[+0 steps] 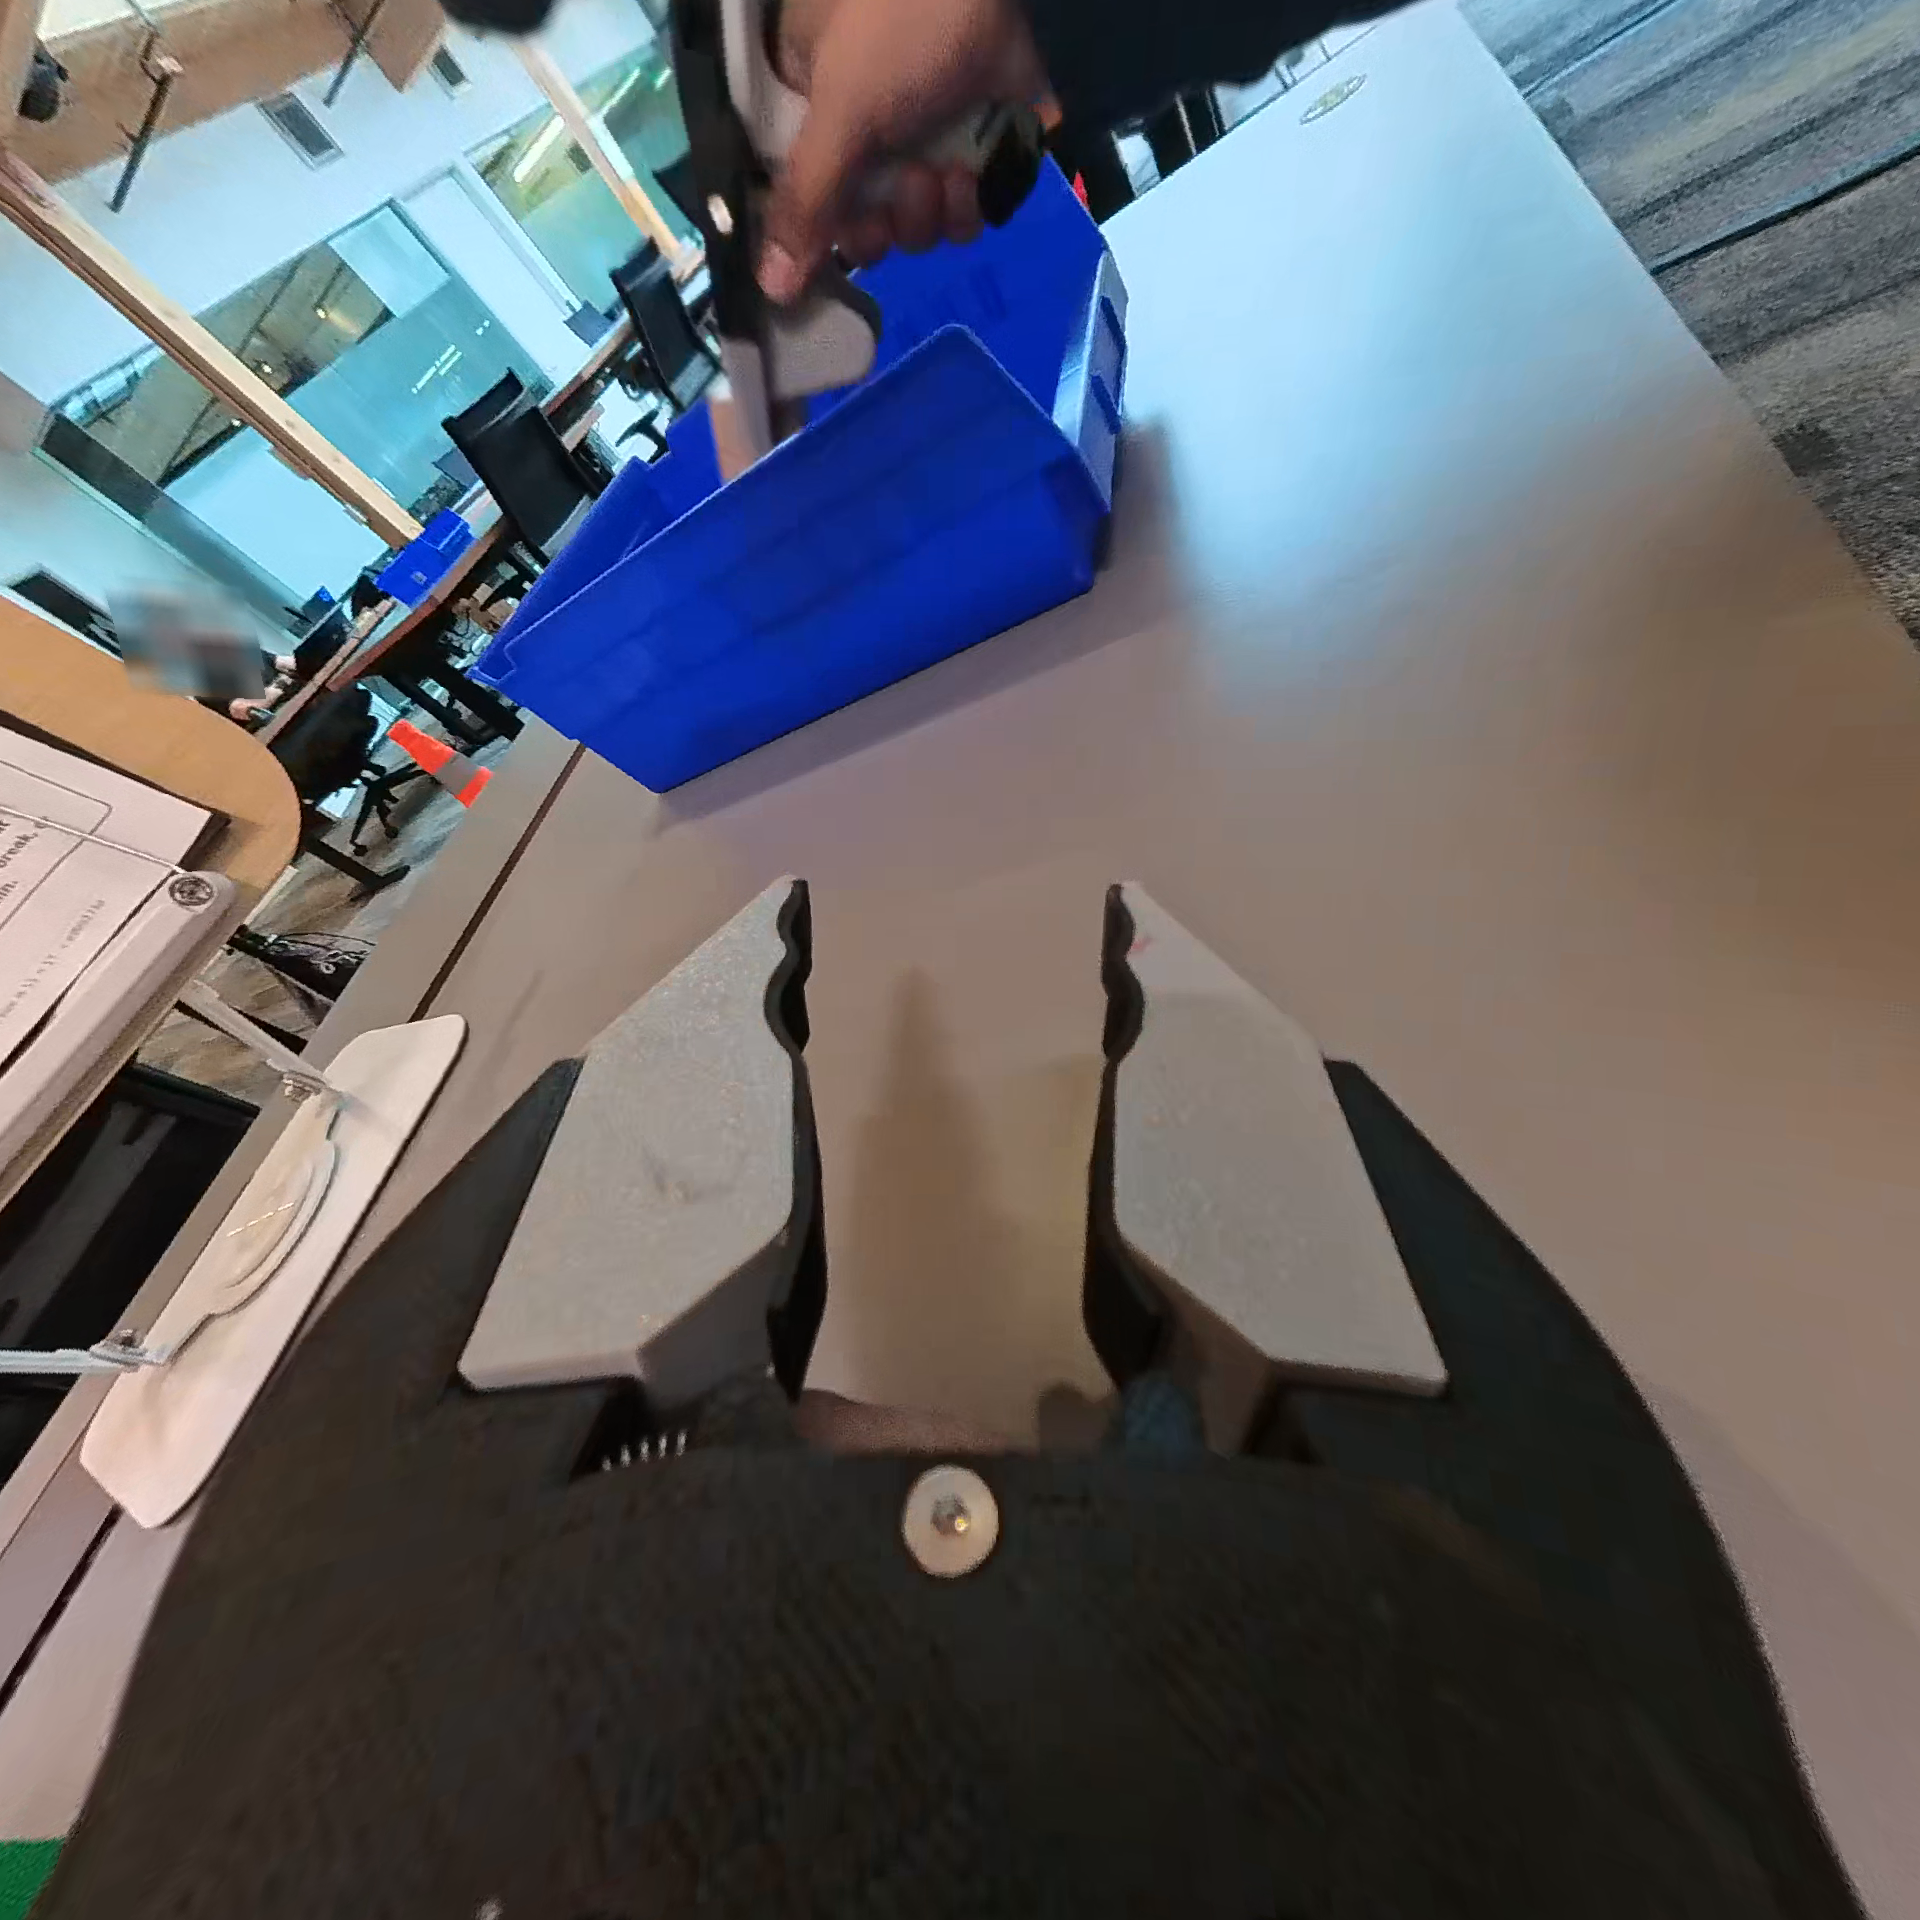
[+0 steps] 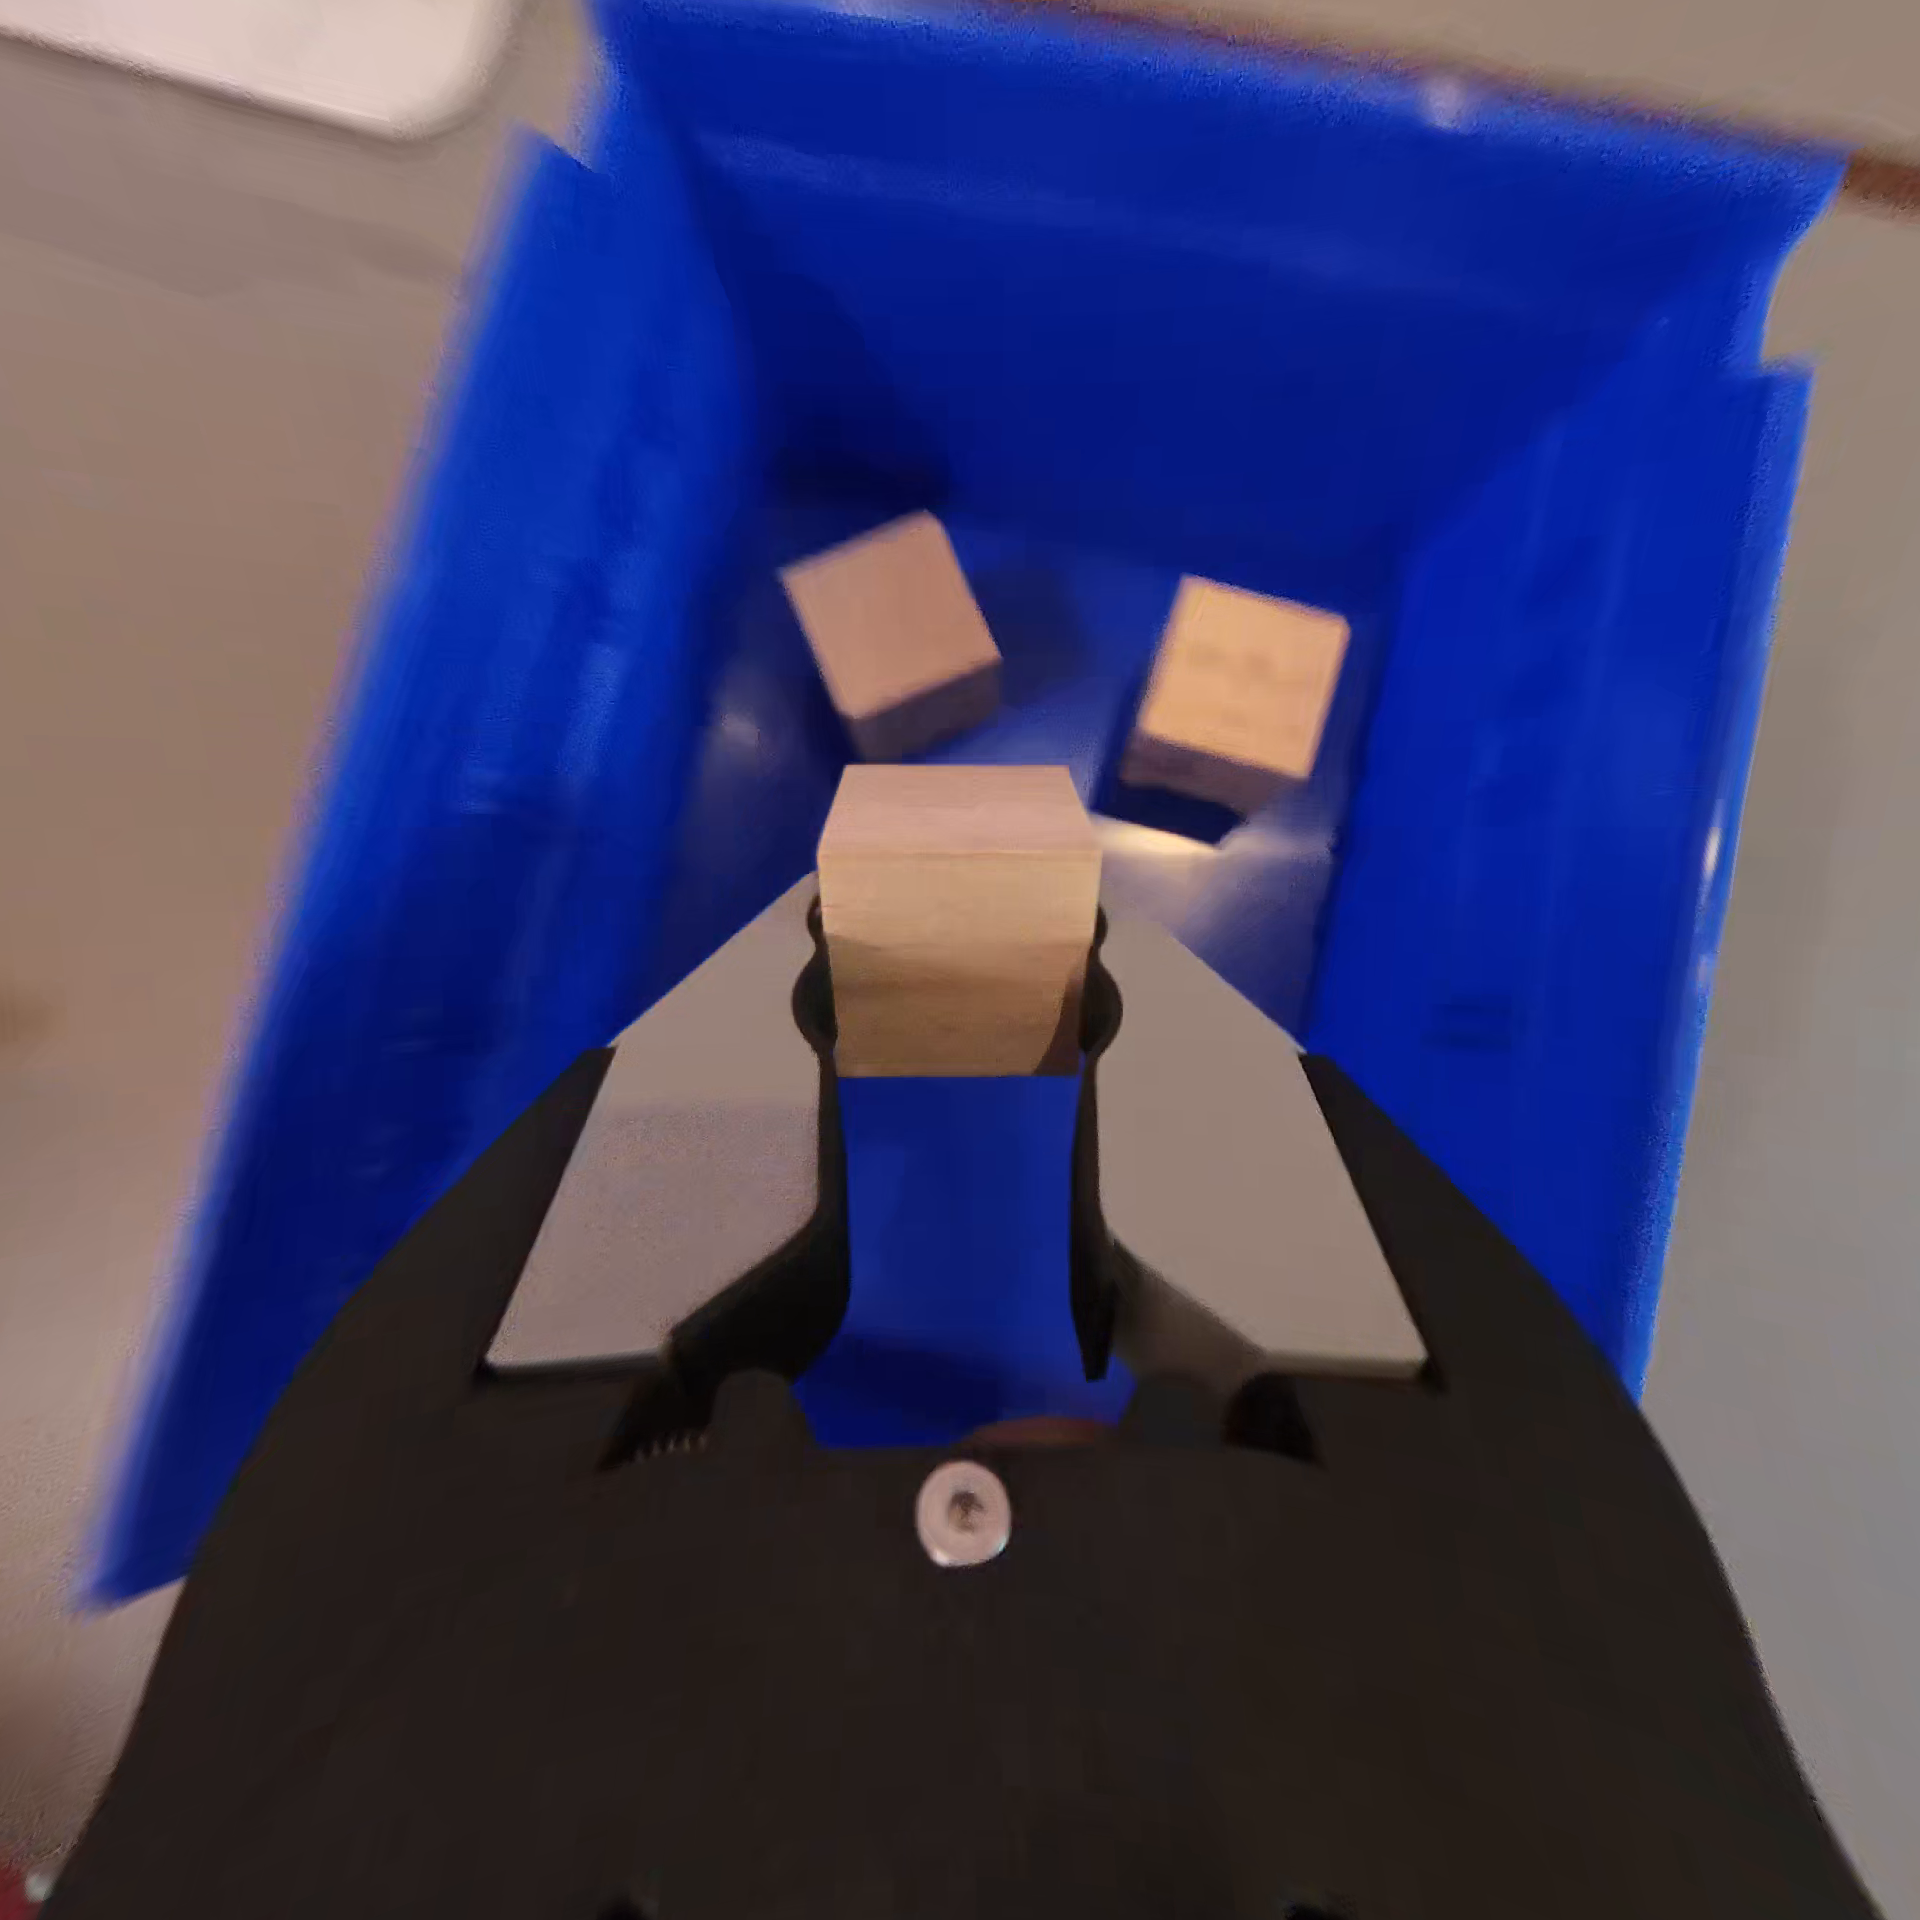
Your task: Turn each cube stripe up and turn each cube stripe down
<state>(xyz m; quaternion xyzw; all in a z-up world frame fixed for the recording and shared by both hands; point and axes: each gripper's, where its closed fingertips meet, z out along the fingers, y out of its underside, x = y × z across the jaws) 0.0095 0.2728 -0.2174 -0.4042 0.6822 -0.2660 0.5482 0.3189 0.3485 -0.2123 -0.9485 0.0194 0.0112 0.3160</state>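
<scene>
A grey table (image 1: 1455, 727) carries a blue bin (image 1: 831, 582) standing directly on its top. A white plate (image 1: 281, 1247) lies flat near the table's left edge.

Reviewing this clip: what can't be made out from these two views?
- Stripes: no stripe is visible on the held cube or the two loose cubes; motion blur and hidden faces in the right wrist view.
- Bin contents: in the left wrist view the blue bin wall hides all cubes.
- Right gripper fingers: hidden behind the bin wall there.
- Left gripper: open, holding nothing, absent from the right wrist view.
</scene>
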